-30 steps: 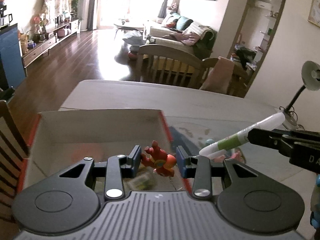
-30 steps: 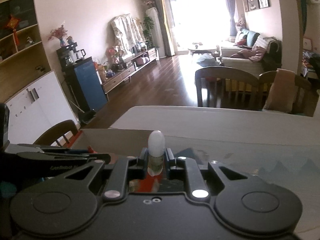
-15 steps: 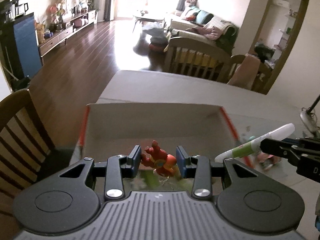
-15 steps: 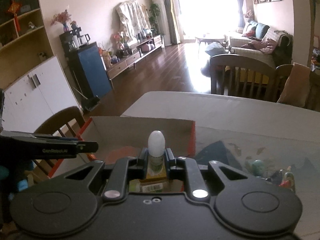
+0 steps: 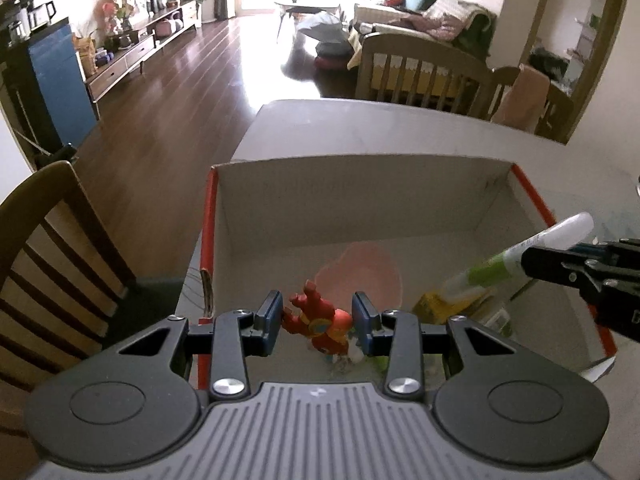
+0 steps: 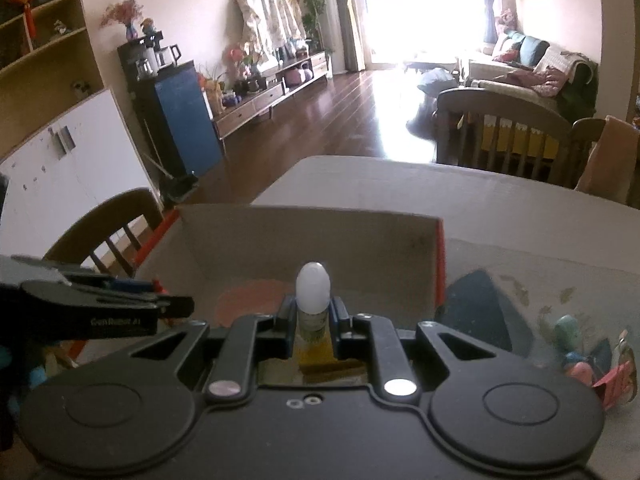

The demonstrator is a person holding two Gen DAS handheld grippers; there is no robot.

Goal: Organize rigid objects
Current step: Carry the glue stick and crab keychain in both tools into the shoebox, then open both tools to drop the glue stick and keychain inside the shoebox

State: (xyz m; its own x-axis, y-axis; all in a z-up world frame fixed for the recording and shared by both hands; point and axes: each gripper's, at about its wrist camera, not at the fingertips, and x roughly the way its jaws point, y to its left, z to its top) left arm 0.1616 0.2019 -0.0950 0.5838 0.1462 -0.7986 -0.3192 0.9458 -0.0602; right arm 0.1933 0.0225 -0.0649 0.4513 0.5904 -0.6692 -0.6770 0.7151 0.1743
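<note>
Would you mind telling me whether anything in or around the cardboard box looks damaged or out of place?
The cardboard box has a torn, frayed near-left corner, with the red edge broken. Several small toys lie scattered on the table outside it.

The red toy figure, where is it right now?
In the left wrist view, the red toy figure sits between the left gripper's fingers, above the open cardboard box, with a pink bowl just behind it.

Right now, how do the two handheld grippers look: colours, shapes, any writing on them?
Both are black plastic. The left gripper has a grey ribbed body, two round discs, silver screws, triangular cut-outs in its linkage, and blue fingers. The right gripper has the same discs, screws and cut-outs, with black fingers. Pale lettering runs along the left gripper's side in the right wrist view.
</note>
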